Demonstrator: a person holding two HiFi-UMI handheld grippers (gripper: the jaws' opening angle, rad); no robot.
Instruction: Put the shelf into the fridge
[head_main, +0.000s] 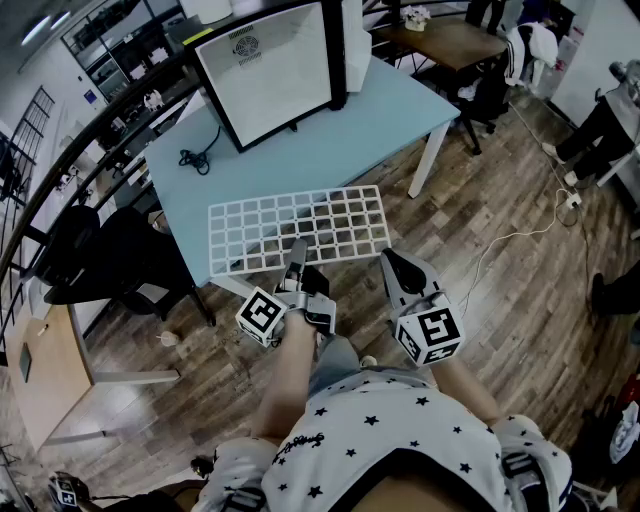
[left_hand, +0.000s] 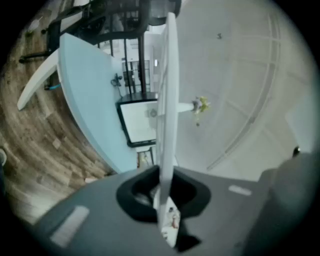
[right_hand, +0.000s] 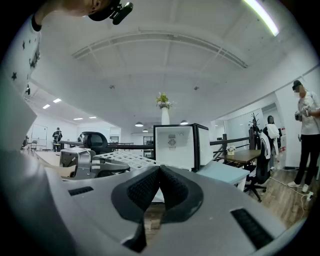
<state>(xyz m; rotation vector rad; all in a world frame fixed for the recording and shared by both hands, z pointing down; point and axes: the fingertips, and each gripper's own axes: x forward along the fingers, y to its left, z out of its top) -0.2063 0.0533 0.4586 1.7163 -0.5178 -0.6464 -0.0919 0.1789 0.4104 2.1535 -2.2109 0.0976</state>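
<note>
A white wire-grid shelf (head_main: 300, 228) lies flat, partly over the near edge of the light blue table (head_main: 400, 115). My left gripper (head_main: 297, 252) is shut on the shelf's near edge. In the left gripper view the shelf (left_hand: 167, 95) shows edge-on as a thin white bar clamped between the pads of the left gripper (left_hand: 162, 192). The small white fridge (head_main: 270, 80) with a black frame stands on the table behind the shelf. My right gripper (head_main: 391, 259) is shut and empty, just off the shelf's near right corner. From the right gripper (right_hand: 160, 172) I see the fridge (right_hand: 175, 145), the shelf (right_hand: 125, 159) and the left gripper (right_hand: 80, 161).
A black cable (head_main: 197, 157) lies on the table left of the fridge. Black office chairs (head_main: 105, 255) stand at the left. A wooden table (head_main: 450, 40) and a chair are behind. A person (head_main: 608, 115) stands at the right, and a white cord (head_main: 520, 235) runs over the wooden floor.
</note>
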